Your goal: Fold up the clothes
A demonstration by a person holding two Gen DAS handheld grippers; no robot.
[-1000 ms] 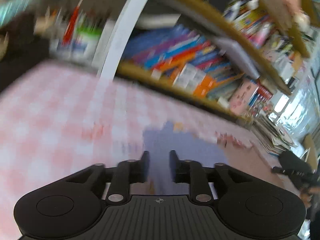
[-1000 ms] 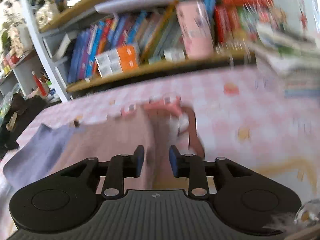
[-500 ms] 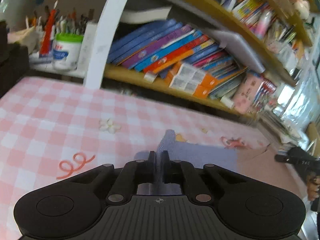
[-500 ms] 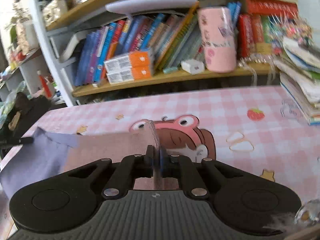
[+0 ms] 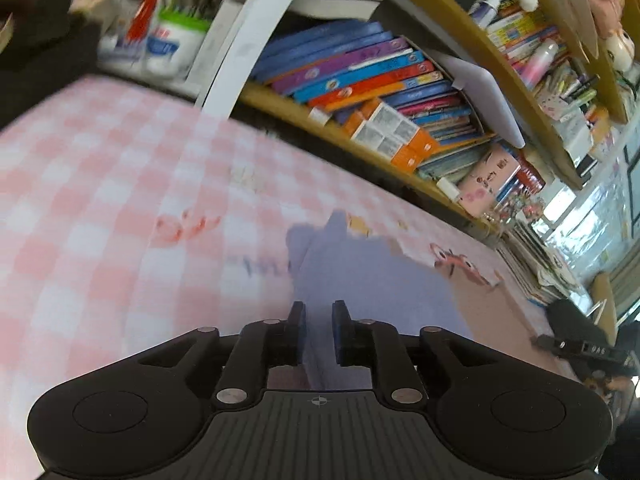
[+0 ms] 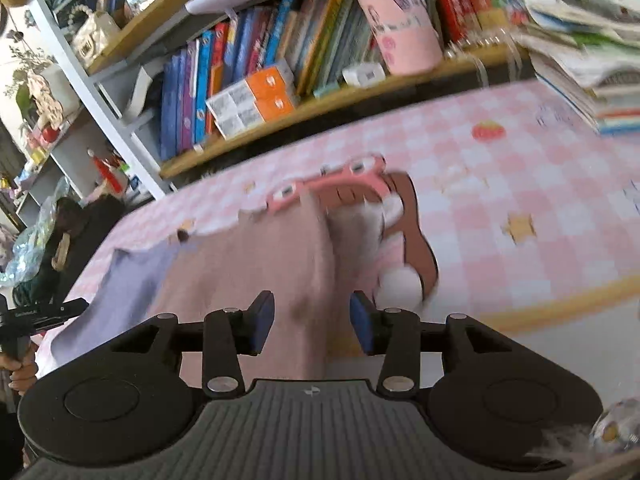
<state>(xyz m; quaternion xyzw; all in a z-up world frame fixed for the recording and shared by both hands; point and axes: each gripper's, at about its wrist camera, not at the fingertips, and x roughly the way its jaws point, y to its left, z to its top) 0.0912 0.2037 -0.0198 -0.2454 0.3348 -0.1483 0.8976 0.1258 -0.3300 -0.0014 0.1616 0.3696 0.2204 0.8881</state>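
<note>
Here the garment (image 5: 360,276), a cloth with a lilac part and a dusty pink part, lies spread on the pink-and-white checked table cover (image 5: 100,208), its far edge reaching a cartoon figure printed on the cover (image 6: 400,216). The left gripper (image 5: 319,330) hovers over the lilac part, its jaws a narrow gap apart after having just been opening; a raised fold of the lilac cloth stands between them, but the blue pads (image 5: 339,332) do not press on it. The right gripper (image 6: 312,322) is over the pink part (image 6: 256,260), jaws spread wider and likewise just opened; a ridge of pink cloth runs up between its pads (image 6: 262,322) without being pinched. In the right wrist view the lilac part (image 6: 120,288) lies to the left of the pink, and at the far left edge a person's hand (image 6: 22,374) grips a black handle. Two grippers show and one garment. Beyond the table stands a wooden bookshelf (image 5: 360,136) with a row of leaning books (image 5: 360,76) and two orange-and-white boxes (image 6: 252,100) stacked one on the other. A pink patterned box (image 6: 400,28) leans on the same shelf. A stack of books and papers (image 6: 588,76) sits at the table's right edge.
</note>
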